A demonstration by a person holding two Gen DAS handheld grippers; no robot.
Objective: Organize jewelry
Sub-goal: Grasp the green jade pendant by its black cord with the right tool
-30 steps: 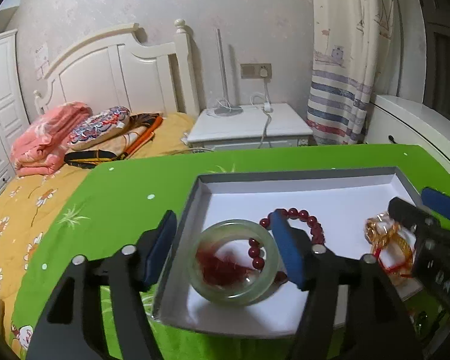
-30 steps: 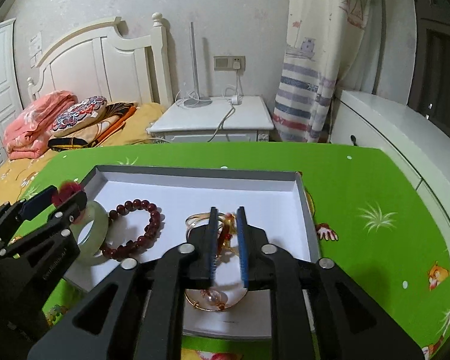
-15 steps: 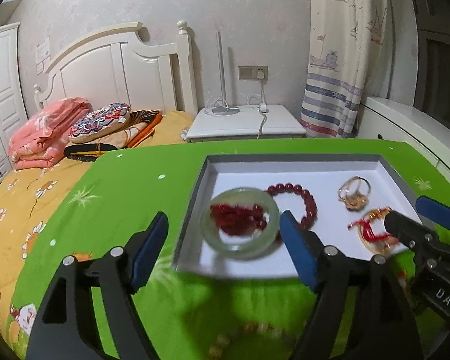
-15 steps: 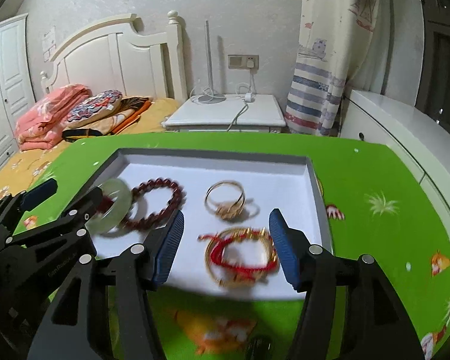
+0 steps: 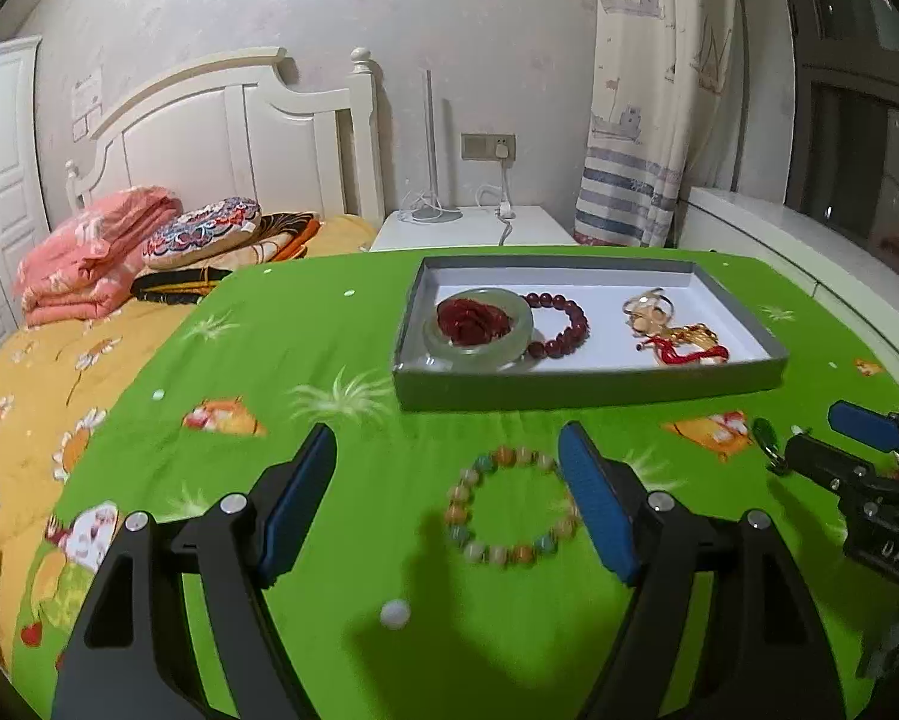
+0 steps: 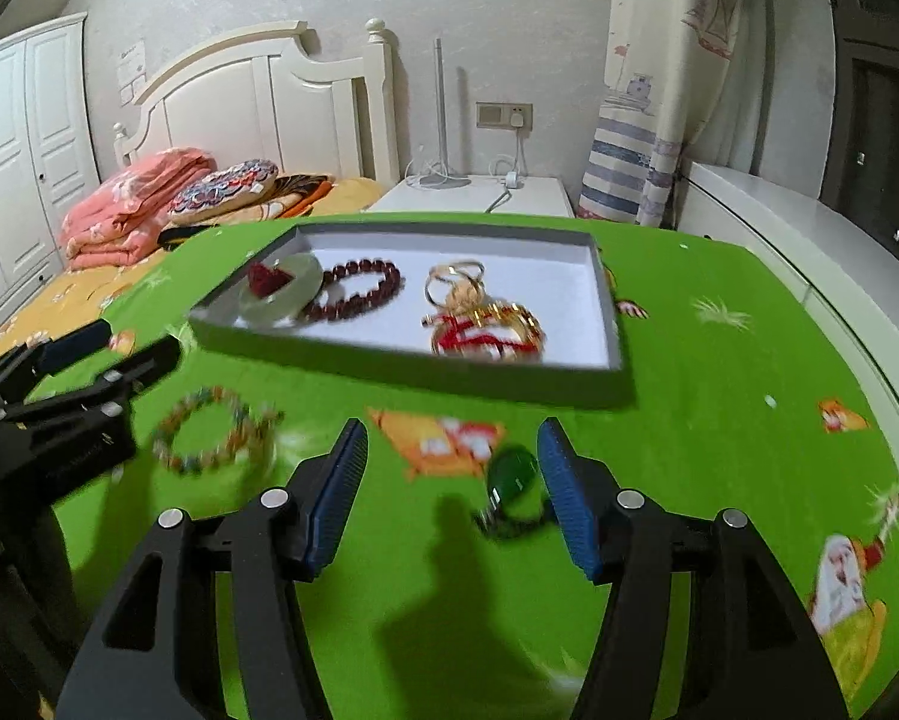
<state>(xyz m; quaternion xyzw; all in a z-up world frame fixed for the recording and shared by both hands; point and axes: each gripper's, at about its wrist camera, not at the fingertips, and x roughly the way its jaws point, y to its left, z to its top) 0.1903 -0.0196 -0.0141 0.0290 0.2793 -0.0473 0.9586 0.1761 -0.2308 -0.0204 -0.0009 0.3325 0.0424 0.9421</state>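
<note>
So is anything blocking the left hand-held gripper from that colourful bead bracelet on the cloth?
Nothing visible. The bead bracelet lies alone on the green cloth, just ahead of the open left hand-held gripper; the tray sits farther back.

Both grippers now back from tray [image 5: 587, 387]. Left gripper [image 5: 449, 495] wide, over multicolour bead bracelet [image 5: 512, 507]. Right gripper [image 6: 452, 495], earlier pinched, now spread beside green pendant [image 6: 512, 471].

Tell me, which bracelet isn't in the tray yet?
The pastel multicoloured bead bracelet; it lies on the green cloth, while the others sit inside the grey tray.
</note>
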